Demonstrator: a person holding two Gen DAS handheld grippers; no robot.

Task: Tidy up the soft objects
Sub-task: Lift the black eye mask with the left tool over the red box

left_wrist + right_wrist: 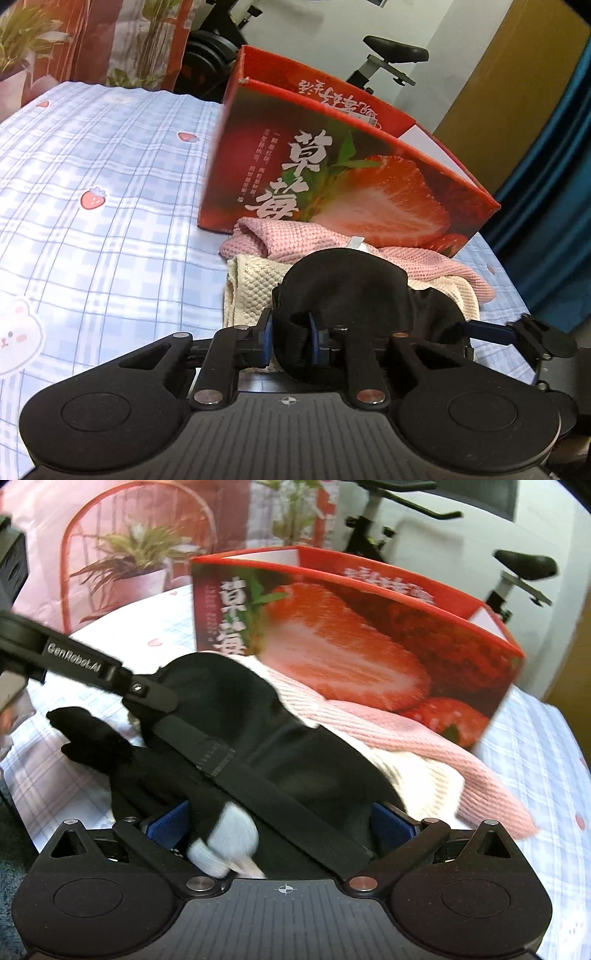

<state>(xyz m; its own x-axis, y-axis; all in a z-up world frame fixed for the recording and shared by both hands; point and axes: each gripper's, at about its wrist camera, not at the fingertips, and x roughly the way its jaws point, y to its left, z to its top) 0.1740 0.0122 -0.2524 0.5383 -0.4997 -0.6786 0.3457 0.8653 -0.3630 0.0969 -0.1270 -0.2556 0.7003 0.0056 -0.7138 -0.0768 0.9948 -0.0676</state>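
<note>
Left tool (290,341) pinching the black sleep mask (347,280)

Right tool (280,825) stands spread around it; I'd hold my pinch firm and lift clear of the towels (255,284) before the box (332,177).

one box (332,177), two towels (295,240), one sleep mask (347,280)

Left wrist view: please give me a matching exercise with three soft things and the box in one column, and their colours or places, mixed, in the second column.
1. black eye mask
2. pink towel
3. cream towel
4. strawberry box

a. stands open behind the pile
b. under the pink one
c. its strap pinched in the left gripper
d. lies against the box front

Pairs: 1-c, 2-d, 3-b, 4-a
</note>
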